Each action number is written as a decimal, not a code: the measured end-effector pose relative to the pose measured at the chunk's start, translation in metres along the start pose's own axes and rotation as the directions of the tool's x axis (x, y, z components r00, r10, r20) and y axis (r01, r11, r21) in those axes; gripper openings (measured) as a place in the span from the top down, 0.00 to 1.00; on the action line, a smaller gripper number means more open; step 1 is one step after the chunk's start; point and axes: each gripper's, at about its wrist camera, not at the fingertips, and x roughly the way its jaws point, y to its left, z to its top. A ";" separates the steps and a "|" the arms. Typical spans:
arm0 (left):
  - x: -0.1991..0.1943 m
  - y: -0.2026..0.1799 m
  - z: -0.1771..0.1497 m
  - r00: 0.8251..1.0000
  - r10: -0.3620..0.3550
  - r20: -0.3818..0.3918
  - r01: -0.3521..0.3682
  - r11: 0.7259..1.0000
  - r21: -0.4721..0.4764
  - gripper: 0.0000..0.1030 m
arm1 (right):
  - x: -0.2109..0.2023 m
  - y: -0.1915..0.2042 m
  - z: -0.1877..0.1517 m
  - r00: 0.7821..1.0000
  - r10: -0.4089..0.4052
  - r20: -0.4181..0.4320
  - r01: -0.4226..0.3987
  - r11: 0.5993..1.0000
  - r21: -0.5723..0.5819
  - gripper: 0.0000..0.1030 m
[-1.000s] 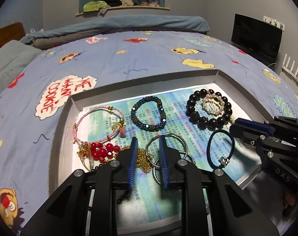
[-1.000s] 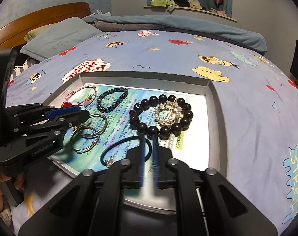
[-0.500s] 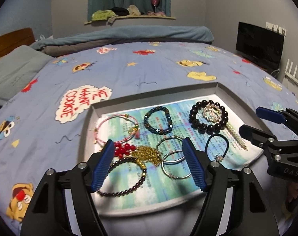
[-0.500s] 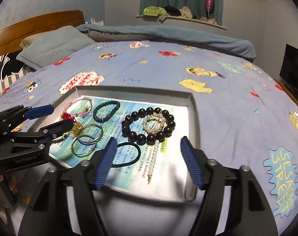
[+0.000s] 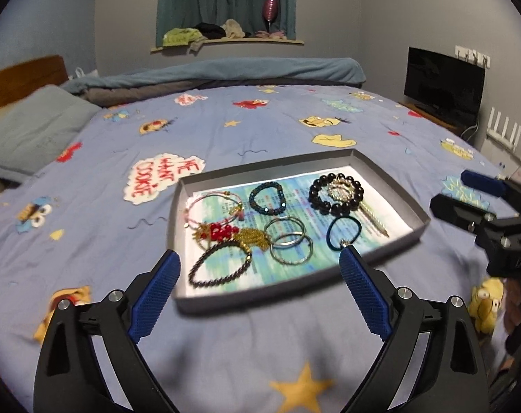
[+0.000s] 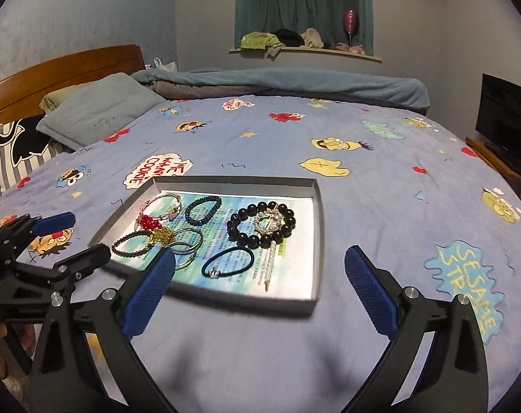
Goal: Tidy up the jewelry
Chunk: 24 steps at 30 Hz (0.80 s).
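Note:
A grey tray (image 5: pixel 391 186) (image 6: pixel 317 213) lies on the bed with several pieces of jewelry on a printed sheet: a black bead bracelet (image 5: pixel 336 194) (image 6: pixel 260 223), a dark hair tie (image 5: pixel 343 232) (image 6: pixel 227 261), silver bangles (image 5: pixel 289 241) (image 6: pixel 188 241), a teal bead bracelet (image 5: pixel 267 198) (image 6: pixel 203 210), red beads (image 5: pixel 221 230) and a gold chain (image 5: pixel 252 237). My left gripper (image 5: pixel 260 261) is open and empty, held back from the tray's near edge. My right gripper (image 6: pixel 260 265) is open and empty, also in front of the tray.
The tray sits on a blue cartoon bedspread (image 5: pixel 226 130). A grey pillow (image 6: pixel 95 110) and a wooden headboard (image 6: pixel 64 65) are at the left. A rolled blanket (image 5: pixel 226 72) lies at the back. A black screen (image 5: pixel 443 82) stands at the right.
Both grippers have opened wide from nearly shut and have pulled back and up from the tray. The jewelry has not moved.

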 end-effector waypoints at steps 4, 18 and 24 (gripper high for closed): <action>-0.026 -0.004 -0.012 0.999 0.025 0.024 -0.026 0.999 0.031 0.08 | -0.026 0.004 -0.005 1.000 -0.012 0.029 0.012 1.000 -0.009 0.05; -0.028 0.013 -0.033 0.996 0.067 -0.049 -0.071 0.995 -0.066 0.05 | -0.038 0.014 -0.039 1.000 -0.012 0.011 0.012 1.000 -0.014 0.05; -0.029 0.010 -0.032 0.999 0.048 -0.023 -0.050 0.995 -0.083 0.05 | -0.047 0.024 -0.039 0.998 -0.025 0.060 0.028 0.998 -0.049 0.05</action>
